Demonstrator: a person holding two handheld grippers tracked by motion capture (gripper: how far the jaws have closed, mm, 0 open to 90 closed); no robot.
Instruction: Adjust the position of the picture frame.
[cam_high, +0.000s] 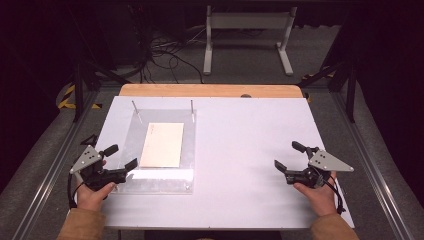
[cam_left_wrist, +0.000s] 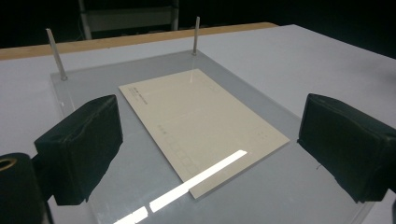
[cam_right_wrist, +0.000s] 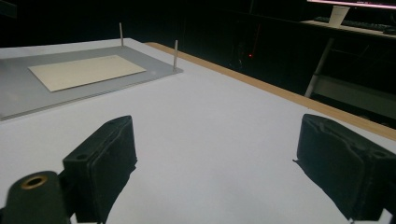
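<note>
Both claws, left (cam_high: 121, 156) and right (cam_high: 287, 155), spread empty; cream card (cam_high: 162, 144) lies between two pins (cam_high: 191, 106).

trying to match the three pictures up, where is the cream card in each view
High view: the cream card lies left of centre on the clear plate, by the left tool.
Left gripper view: the card sits mid-frame, between the jaws.
Right gripper view: the card lies at the upper left, far off.
Shared landmark: the two thin metal pins at the plate's far edge.
</note>
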